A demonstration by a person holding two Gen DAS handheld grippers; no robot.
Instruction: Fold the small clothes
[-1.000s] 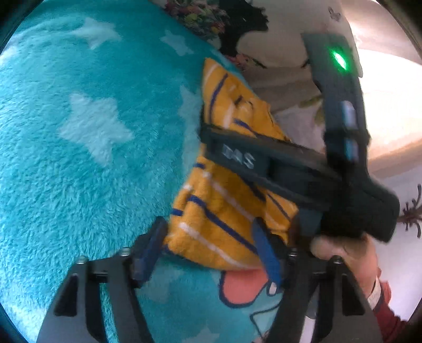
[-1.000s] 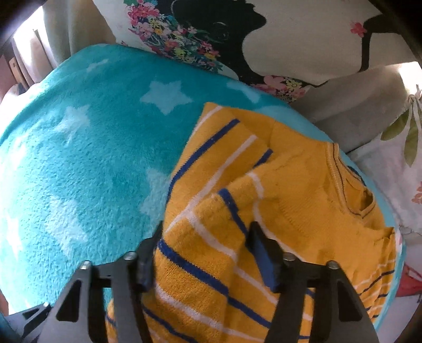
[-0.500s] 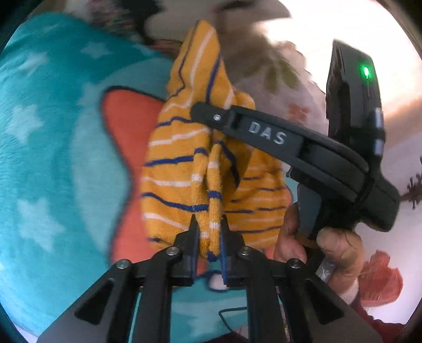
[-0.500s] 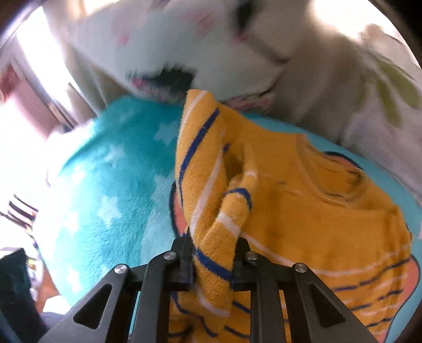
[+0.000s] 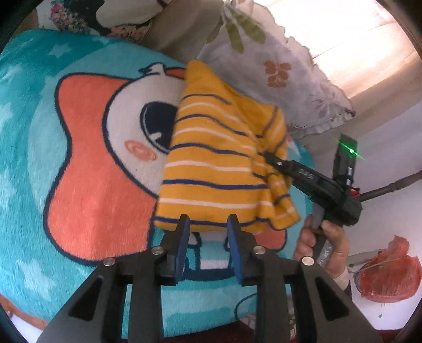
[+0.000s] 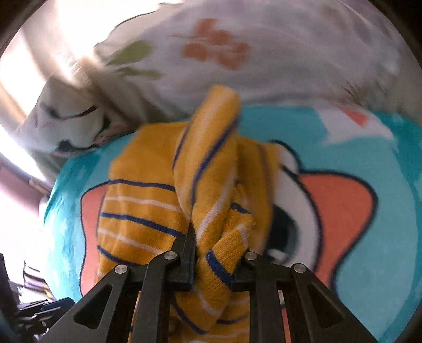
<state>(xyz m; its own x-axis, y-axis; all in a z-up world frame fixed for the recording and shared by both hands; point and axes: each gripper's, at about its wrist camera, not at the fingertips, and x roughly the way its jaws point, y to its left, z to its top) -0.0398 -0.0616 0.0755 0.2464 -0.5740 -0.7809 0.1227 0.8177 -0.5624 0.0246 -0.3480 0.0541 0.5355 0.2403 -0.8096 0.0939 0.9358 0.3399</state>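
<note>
A small yellow sweater (image 5: 216,168) with blue and white stripes lies folded over on a teal blanket (image 5: 31,147) with a cartoon print. My left gripper (image 5: 208,224) is open, its blue pads at the sweater's near hem, holding nothing. My right gripper (image 6: 213,253) is shut on a bunched fold of the sweater (image 6: 211,200). In the left wrist view the right gripper (image 5: 271,158) bites the sweater's right edge, held by a hand (image 5: 321,242).
A white floral pillow (image 5: 279,68) lies behind the sweater, and a dark-printed pillow (image 5: 79,15) at the far left. A red plastic bag (image 5: 387,271) sits off the blanket at the right. The blanket's front edge (image 5: 200,327) is close below my left gripper.
My left gripper has let go of the sweater and opened. The sweater has come down folded onto the blanket, further right, with the right gripper still shut on its edge.
</note>
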